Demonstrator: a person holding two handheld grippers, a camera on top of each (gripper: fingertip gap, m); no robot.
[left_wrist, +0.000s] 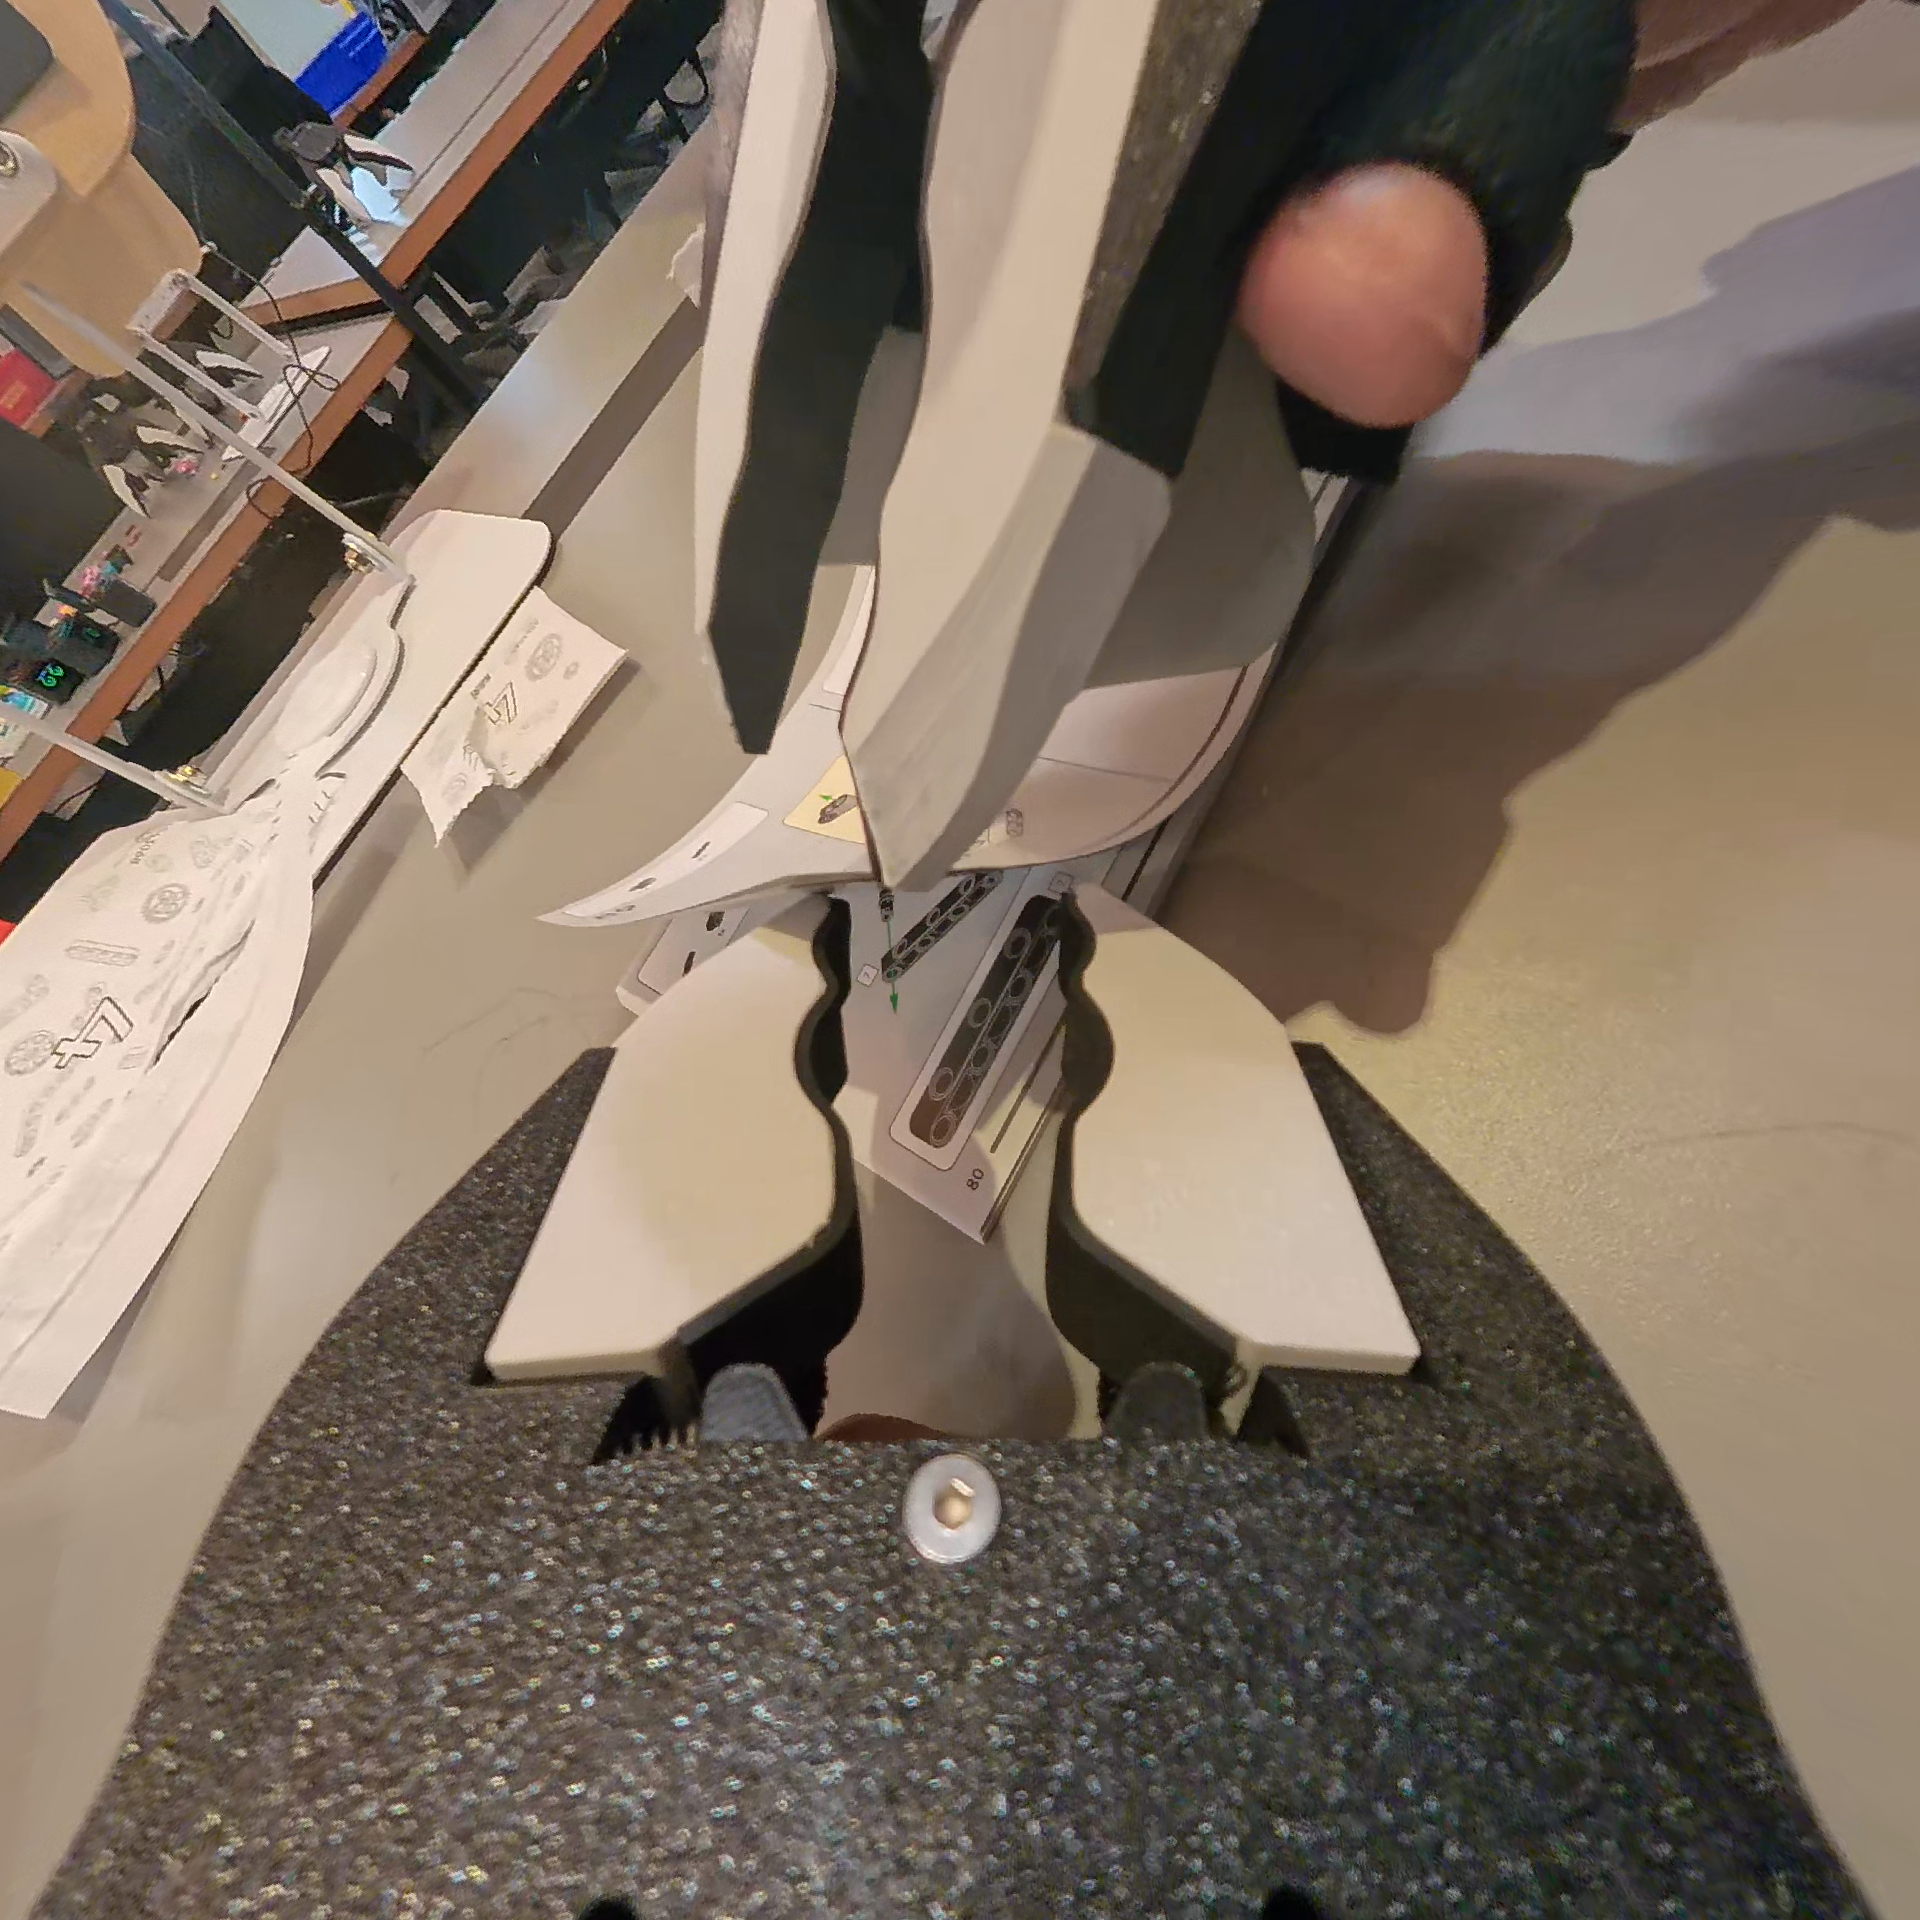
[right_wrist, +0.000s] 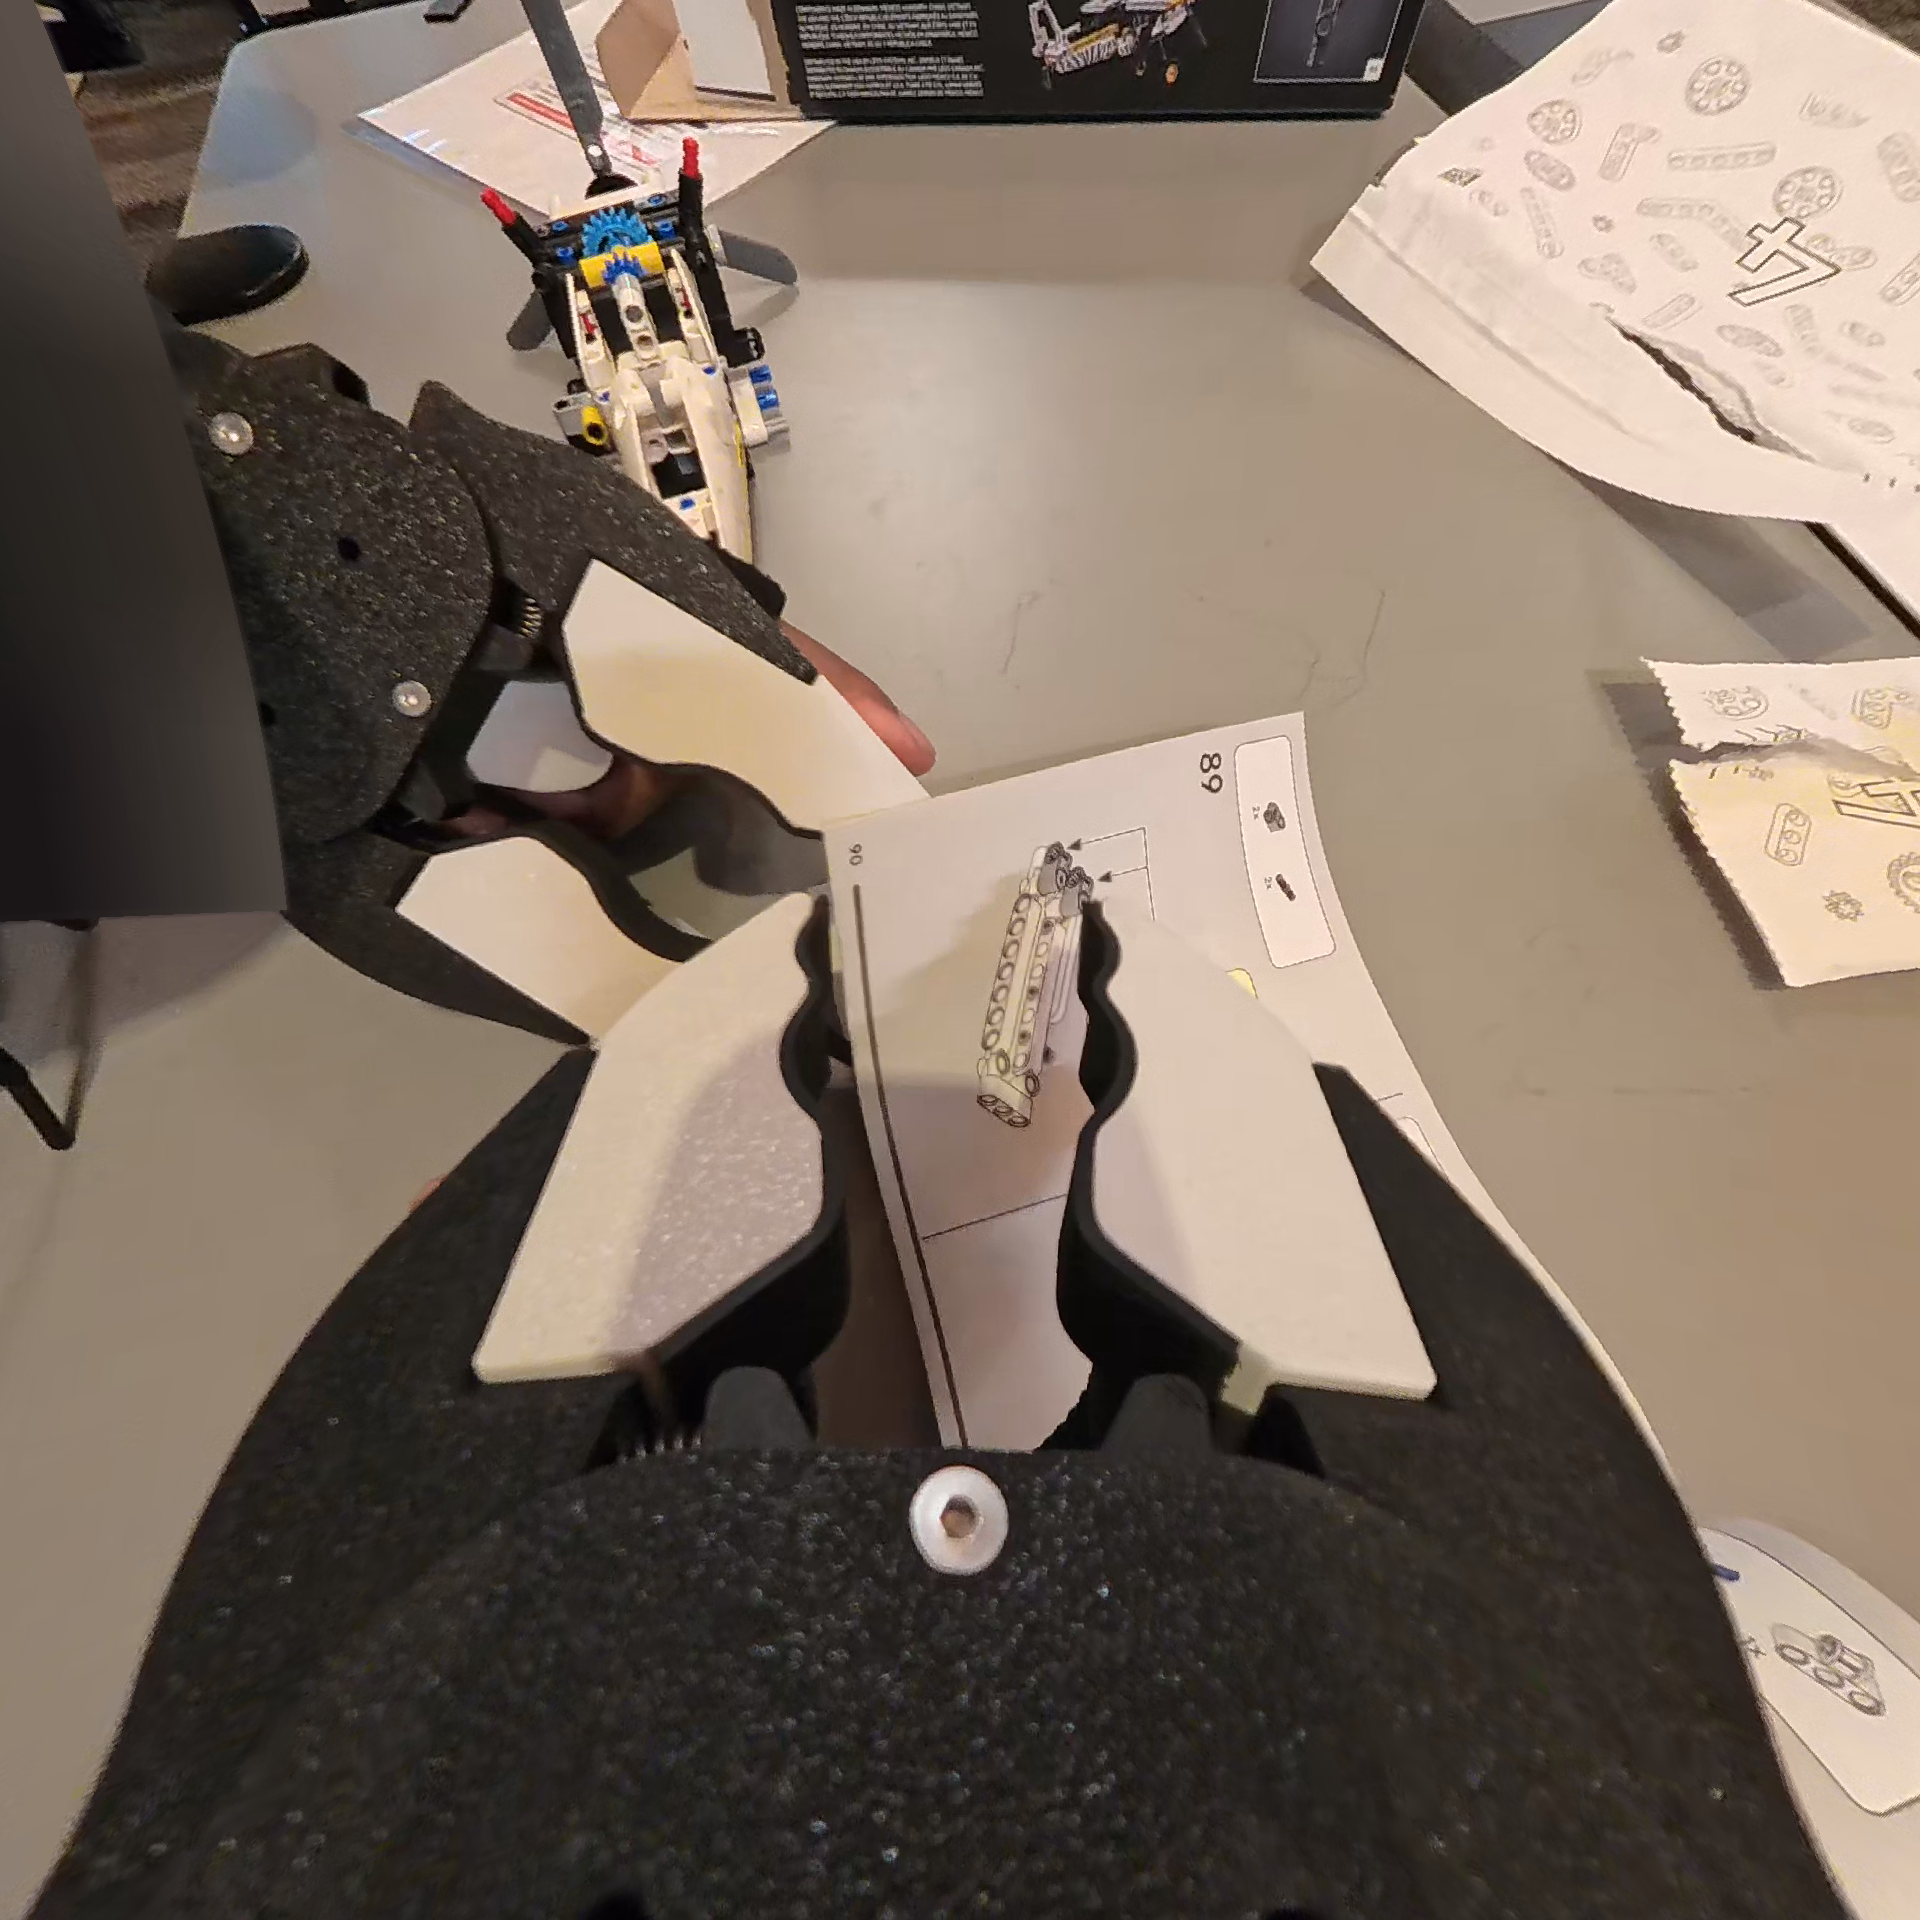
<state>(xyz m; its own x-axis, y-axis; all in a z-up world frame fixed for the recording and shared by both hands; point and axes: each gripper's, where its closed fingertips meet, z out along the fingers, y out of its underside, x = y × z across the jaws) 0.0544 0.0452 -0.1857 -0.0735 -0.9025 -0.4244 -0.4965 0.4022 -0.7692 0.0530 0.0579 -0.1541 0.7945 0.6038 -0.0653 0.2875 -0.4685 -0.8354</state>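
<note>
The left gripper (left_wrist: 951, 940) hovers spread over the open instruction booklet (left_wrist: 935, 1049) on the grey table (left_wrist: 1558, 1143). The right gripper (right_wrist: 951, 935) is also spread, a lifted booklet page (right_wrist: 1039, 935) passing between its fingers; whether they pinch it I cannot tell. At 11 o'clock stands a brick-built model (right_wrist: 655, 364)

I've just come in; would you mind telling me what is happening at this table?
A person is working with two handheld grippers over an open instruction booklet on a grey table. The right gripper is over a lifted, curling page, fingers apart; whether it pinches the page cannot be told. The left gripper sits open over the pages lying below. A partly built brick model, its box and torn paper bags lie beyond.
</note>
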